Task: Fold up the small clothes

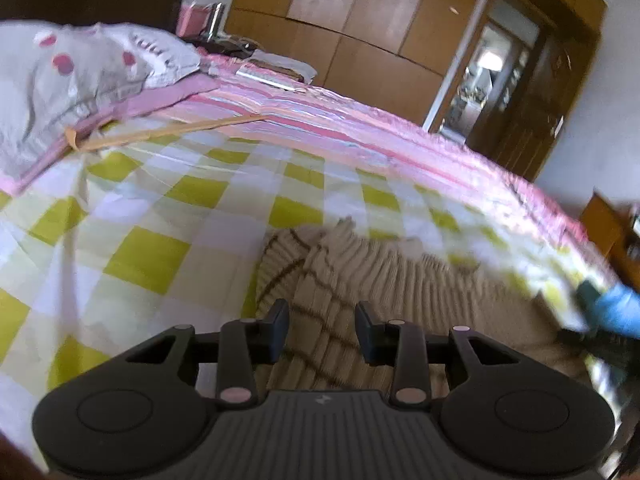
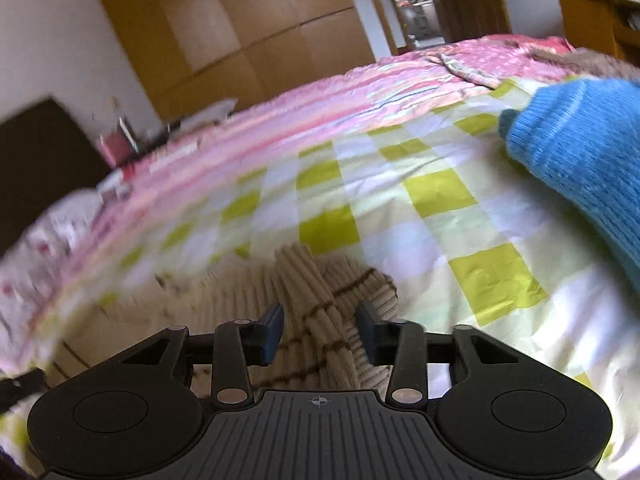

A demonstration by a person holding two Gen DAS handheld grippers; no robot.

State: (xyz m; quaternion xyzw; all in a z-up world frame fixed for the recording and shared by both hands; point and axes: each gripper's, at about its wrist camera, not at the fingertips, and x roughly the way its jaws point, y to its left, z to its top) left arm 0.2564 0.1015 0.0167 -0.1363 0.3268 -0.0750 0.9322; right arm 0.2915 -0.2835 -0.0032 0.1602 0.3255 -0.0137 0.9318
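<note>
The beige ribbed knit (image 2: pixel 320 300) lies on the bed directly beneath your spread, empty right gripper (image 2: pixel 320 330), its bunched end pointing away, with your left gripper (image 1: pixel 322 330) equally spread over its other side.

knit top (image 1: pixel 400 296) lies flat on the checked sheet (image 1: pixel 160 208), pillow (image 1: pixel 80 76) off left, wardrobe (image 1: pixel 360 20) behind the bed.

The left tool (image 1: pixel 322 330) hung over a beige ribbed knit (image 1: pixel 360 280) with brown stripes, jaws apart, nothing gripped. The knit lay on a green-and-white checked sheet (image 1: pixel 160 216) on the bed. A grey pillow (image 1: pixel 72 80) sat far left, a blue garment (image 1: pixel 618 308) at right.
</note>
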